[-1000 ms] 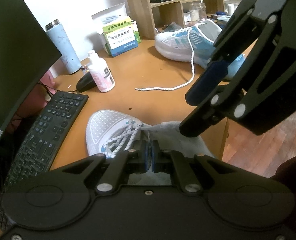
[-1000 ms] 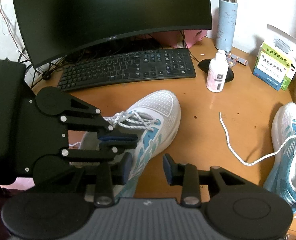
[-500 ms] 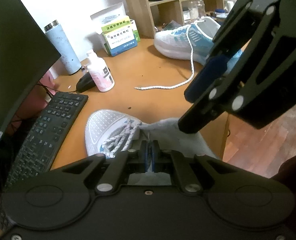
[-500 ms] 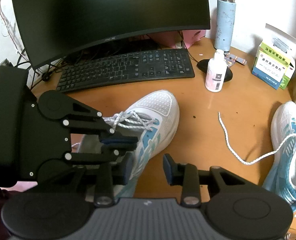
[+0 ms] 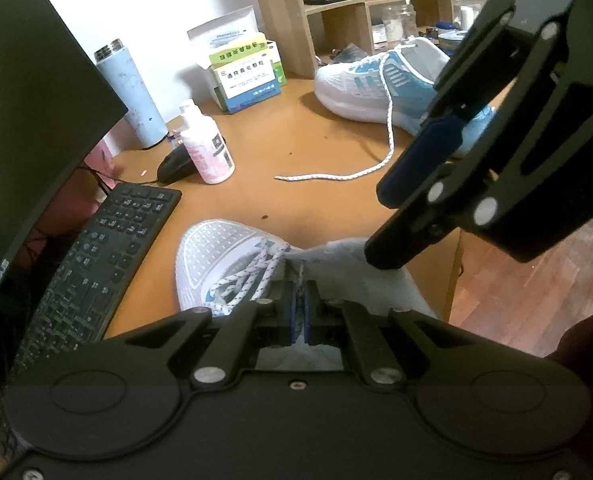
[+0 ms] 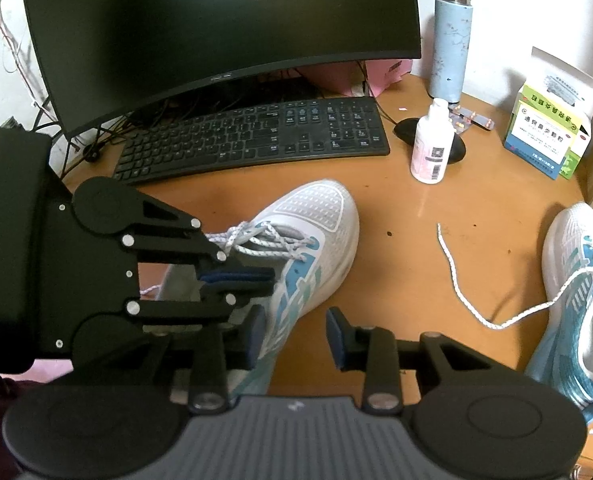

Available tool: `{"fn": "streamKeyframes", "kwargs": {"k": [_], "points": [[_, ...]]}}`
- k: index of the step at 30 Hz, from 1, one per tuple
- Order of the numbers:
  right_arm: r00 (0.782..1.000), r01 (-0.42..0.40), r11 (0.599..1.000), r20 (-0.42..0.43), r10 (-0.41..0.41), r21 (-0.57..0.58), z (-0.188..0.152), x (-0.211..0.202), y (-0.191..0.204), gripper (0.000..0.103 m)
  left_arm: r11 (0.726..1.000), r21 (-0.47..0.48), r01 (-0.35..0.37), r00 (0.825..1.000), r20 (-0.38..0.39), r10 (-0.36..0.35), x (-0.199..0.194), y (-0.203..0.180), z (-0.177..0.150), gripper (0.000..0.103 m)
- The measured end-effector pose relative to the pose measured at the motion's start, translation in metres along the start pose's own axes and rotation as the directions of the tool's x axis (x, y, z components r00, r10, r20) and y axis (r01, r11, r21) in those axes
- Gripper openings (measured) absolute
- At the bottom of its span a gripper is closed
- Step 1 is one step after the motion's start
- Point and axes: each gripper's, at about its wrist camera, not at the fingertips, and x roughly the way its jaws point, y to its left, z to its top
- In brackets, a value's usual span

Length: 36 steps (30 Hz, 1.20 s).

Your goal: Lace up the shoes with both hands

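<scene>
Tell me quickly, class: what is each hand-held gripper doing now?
Left hand-held gripper: shut on the shoelace.
Right hand-held gripper: open, holding nothing.

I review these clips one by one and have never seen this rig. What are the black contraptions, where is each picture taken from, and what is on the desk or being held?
Each black contraption is a hand-held two-finger claw with a camera on it that looks along its fingers, so each picture shows its own claw at the bottom edge and the other claw to one side. The left claw is shut, apparently on a strand of lace at the near shoe. The right claw stands open beside that shoe's side and holds nothing. A second shoe lies farther off, its loose lace trailing over the desk. Also there: a monitor, keyboard, mouse, small white bottle, blue flask and medicine boxes.
</scene>
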Motion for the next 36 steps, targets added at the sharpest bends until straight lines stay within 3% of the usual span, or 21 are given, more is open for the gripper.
{"fn": "streamKeyframes", "kwargs": {"k": [36], "points": [[1.000, -0.007, 1.000, -0.004, 0.007, -0.002, -0.0004, 0.0001, 0.0002, 0.034, 1.000, 0.001, -0.011, 1.000, 0.011, 0.011, 0.0011, -0.0007, -0.0009, 0.001]]}}
